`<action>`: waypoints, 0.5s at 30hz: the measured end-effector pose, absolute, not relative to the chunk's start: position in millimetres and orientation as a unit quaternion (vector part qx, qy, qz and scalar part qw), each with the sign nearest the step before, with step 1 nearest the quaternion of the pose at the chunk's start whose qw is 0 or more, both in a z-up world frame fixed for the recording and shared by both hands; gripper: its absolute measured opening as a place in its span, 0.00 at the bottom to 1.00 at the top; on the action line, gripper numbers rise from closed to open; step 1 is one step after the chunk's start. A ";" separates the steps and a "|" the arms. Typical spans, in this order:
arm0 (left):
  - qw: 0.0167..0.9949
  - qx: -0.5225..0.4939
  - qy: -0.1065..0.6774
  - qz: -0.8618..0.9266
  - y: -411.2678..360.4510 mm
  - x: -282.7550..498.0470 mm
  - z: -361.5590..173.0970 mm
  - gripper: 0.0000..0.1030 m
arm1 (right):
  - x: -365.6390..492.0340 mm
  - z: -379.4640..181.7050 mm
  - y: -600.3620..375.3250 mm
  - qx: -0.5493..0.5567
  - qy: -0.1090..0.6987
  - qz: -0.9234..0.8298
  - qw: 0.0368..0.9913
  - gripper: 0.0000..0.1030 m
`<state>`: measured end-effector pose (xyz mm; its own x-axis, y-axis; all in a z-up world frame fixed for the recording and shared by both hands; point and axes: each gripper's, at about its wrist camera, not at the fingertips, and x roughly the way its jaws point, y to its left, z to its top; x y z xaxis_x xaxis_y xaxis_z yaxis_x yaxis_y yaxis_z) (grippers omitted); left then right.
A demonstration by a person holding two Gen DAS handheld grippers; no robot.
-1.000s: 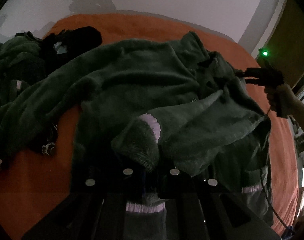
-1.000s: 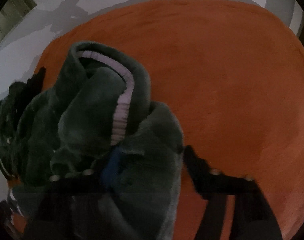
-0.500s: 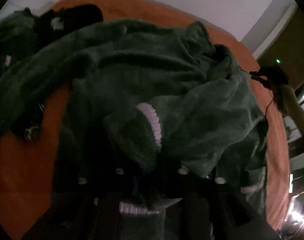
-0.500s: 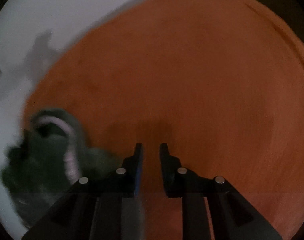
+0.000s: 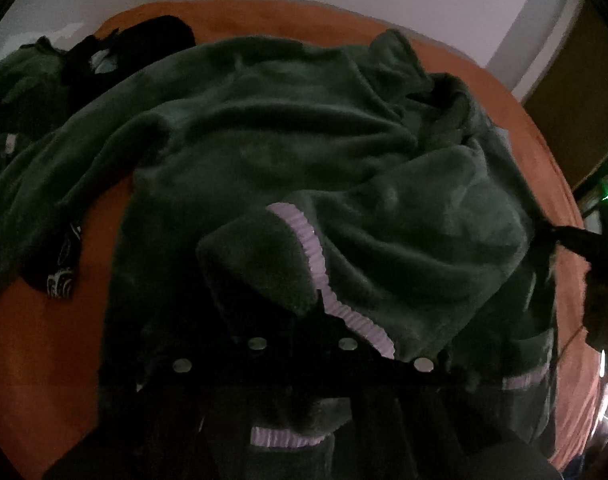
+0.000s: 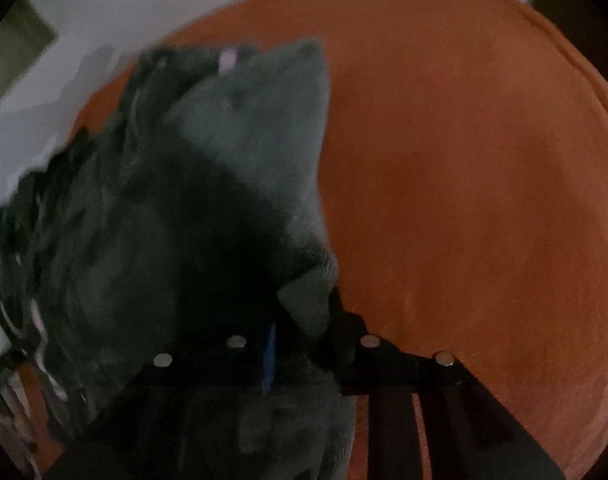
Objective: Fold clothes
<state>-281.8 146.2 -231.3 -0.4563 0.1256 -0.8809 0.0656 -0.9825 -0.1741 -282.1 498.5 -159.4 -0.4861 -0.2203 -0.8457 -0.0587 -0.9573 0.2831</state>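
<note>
Pinching the green fleece garment (image 5: 288,152), both the left gripper (image 5: 304,320) and right gripper (image 6: 304,316) clamp folds near its pale-trimmed cuff (image 5: 315,256).

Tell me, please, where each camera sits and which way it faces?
Left wrist: on the left gripper, facing across the orange bed at the spread green robe; its fingers pinch a cuff, and the right gripper shows at the right edge.
Right wrist: on the right gripper, facing the bed's bare part; fabric fills its jaws.
Shared: robe and bed.
</note>
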 end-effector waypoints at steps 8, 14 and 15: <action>0.010 -0.534 -0.124 0.836 139.8 -275.7 -244.4 0.07 | -284.0 -192.4 532.4 0.520 -0.148 -0.841 -0.007 0.17; 0.028 -0.513 -0.145 0.846 133.7 -266.3 -232.0 0.39 | -270.2 -148.8 505.6 0.466 -0.097 -0.879 0.020 0.42; 0.026 -0.508 -0.154 0.847 131.4 -265.1 -230.0 0.45 | -267.9 -143.8 505.5 0.461 -0.101 -0.881 0.025 0.47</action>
<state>-265.1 131.4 -230.0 -0.4827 0.2002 -0.8526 0.1118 -0.9515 -0.2867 -267.9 505.5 -143.8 -0.5741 -0.1377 -0.8071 -0.0484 -0.9783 0.2013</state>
